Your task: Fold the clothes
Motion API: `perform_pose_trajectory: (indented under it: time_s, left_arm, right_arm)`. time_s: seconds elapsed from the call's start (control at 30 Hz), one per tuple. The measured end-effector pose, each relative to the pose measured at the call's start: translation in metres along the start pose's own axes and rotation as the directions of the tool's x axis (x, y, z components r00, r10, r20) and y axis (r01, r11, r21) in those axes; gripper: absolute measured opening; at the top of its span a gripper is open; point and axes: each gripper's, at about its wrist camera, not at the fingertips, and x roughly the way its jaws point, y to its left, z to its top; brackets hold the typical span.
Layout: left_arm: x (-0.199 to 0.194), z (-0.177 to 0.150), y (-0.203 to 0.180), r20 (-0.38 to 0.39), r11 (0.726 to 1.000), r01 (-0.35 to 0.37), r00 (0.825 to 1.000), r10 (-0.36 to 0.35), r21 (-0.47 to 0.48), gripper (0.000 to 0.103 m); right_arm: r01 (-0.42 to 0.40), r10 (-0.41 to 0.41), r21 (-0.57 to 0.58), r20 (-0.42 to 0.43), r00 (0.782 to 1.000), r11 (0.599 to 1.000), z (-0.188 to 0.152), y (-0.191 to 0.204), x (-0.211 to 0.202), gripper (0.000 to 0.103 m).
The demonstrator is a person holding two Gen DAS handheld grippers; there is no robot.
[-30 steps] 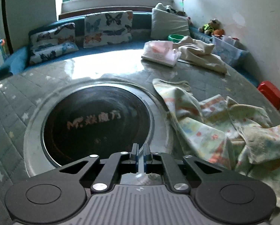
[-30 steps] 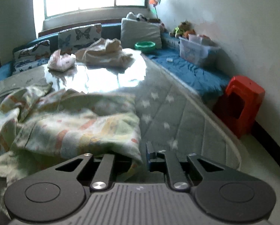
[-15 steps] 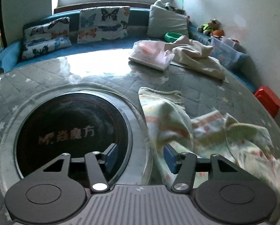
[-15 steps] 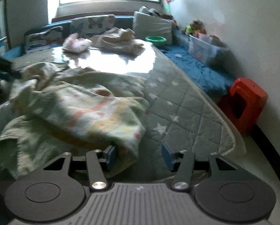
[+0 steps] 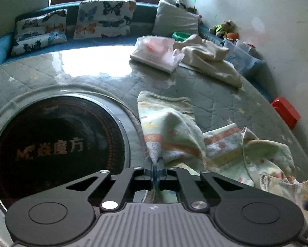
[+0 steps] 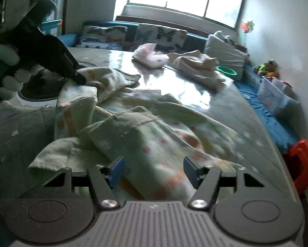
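Observation:
A pale green patterned garment (image 5: 174, 135) lies crumpled on the round quilted table (image 5: 215, 98). My left gripper (image 5: 156, 167) is shut on a raised edge of that garment, beside the dark glass cooktop (image 5: 57, 140). In the right wrist view the same garment (image 6: 145, 131) spreads in front of my right gripper (image 6: 152, 169), which stands open just above its near edge with cloth between the blue pads. The left gripper (image 6: 78, 78) shows there at upper left, held by a gloved hand (image 6: 7, 76), pinching the garment's far corner.
A pink-white packet (image 5: 160, 53) and a cream garment (image 5: 211, 61) lie at the table's far side. A blue bench with butterfly cushions (image 5: 104, 18) rings the table. A red stool (image 6: 304, 160) stands on the right by the wall, near a clear storage bin (image 6: 275, 96).
My left gripper opened, moved right onto the garment's edge and has shut on it. My right gripper has opened wider and swung left, so it now faces the garment's middle.

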Motion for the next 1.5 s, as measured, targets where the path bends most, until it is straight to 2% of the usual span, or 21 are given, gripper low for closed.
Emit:
perform_pose_trajectory:
  time_s: [0.07, 0.23, 0.43, 0.57, 0.7, 0.83, 1.0, 1.27, 1.4, 1.5]
  left_arm:
    - [-0.009, -0.002, 0.005, 0.015, 1.000, -0.001, 1.000, 0.001, -0.007, 0.002]
    - [-0.028, -0.017, 0.020, 0.031, 0.999, -0.014, 0.999, 0.015, -0.038, 0.002]
    - [-0.051, -0.038, 0.040, 0.043, 0.997, -0.030, 0.999, 0.033, -0.076, 0.002]
    - [-0.065, -0.052, 0.053, 0.051, 0.993, -0.041, 0.998, 0.047, -0.106, 0.002]
    - [-0.077, -0.063, 0.068, 0.066, 0.986, -0.074, 0.994, 0.085, -0.146, 0.002]
    - [-0.092, -0.066, 0.089, 0.091, 0.975, -0.111, 0.987, 0.130, -0.193, 0.002]
    - [-0.111, -0.068, 0.123, 0.114, 0.948, -0.179, 0.970, 0.215, -0.265, 0.002]
    - [-0.146, -0.086, 0.182, 0.102, 0.876, -0.289, 0.931, 0.352, -0.386, 0.002]
    - [-0.169, -0.100, 0.201, 0.096, 0.843, -0.324, 0.912, 0.399, -0.430, 0.002]
    - [-0.182, -0.113, 0.207, 0.090, 0.829, -0.345, 0.902, 0.423, -0.439, 0.002]
  right_arm:
    - [-0.013, 0.013, -0.001, -0.013, 1.000, 1.000, 0.002, 0.004, 0.013, 0.064]
    - [-0.013, 0.015, 0.033, -0.039, 0.999, 0.999, -0.002, 0.003, 0.027, 0.053]
    - [0.027, -0.022, 0.087, -0.057, 0.998, 0.996, -0.015, -0.013, 0.014, 0.057]
    - [0.025, -0.016, 0.125, -0.075, 0.997, 0.992, -0.025, -0.018, 0.011, 0.060]
    - [-0.032, 0.042, 0.158, -0.063, 0.997, 0.987, -0.019, -0.013, 0.020, 0.061]
    - [-0.097, 0.104, 0.138, -0.048, 0.993, 0.986, 0.000, 0.005, 0.036, 0.061]
    - [-0.170, 0.172, 0.054, -0.030, 0.985, 0.984, 0.031, 0.043, 0.064, 0.061]
    - [-0.292, 0.291, -0.060, -0.020, 0.956, 0.955, 0.078, 0.111, 0.104, 0.061]
    - [-0.325, 0.324, -0.119, -0.027, 0.946, 0.938, 0.089, 0.141, 0.110, 0.061]
    - [-0.346, 0.343, -0.166, -0.042, 0.938, 0.924, 0.092, 0.157, 0.109, 0.061]
